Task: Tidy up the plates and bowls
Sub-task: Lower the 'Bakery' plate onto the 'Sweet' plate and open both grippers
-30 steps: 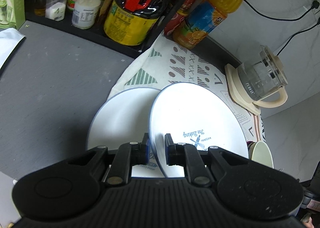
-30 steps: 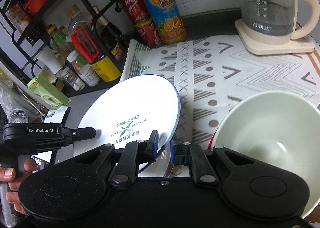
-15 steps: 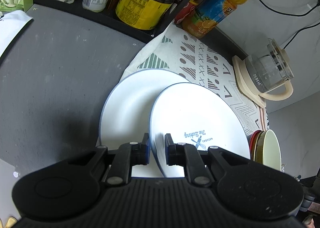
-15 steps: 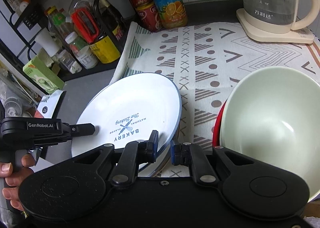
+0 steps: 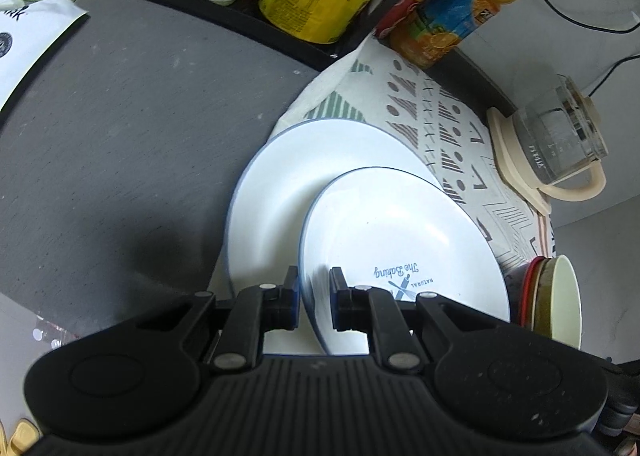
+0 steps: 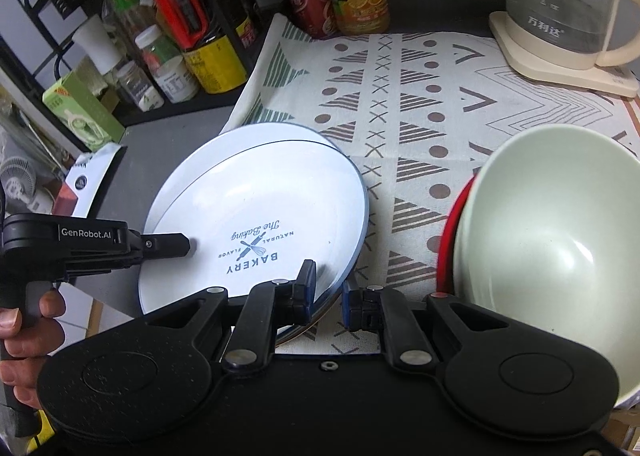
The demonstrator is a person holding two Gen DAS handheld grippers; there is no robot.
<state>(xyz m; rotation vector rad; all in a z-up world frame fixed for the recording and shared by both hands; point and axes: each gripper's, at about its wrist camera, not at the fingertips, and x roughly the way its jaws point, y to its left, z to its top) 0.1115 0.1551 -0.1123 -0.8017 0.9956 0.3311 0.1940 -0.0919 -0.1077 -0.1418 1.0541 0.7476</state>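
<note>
Nearest, both the left gripper [image 5: 314, 298] and right gripper [image 6: 328, 294] pinch opposite rims of the white blue-rimmed plate printed "BAKERY" [image 6: 256, 216], tilted just over a matching white plate [image 5: 300, 172] on the patterned cloth [image 6: 420, 104]; beside, a pale green bowl [image 6: 552, 240]; beyond, a glass kettle [image 6: 568, 4]
</note>
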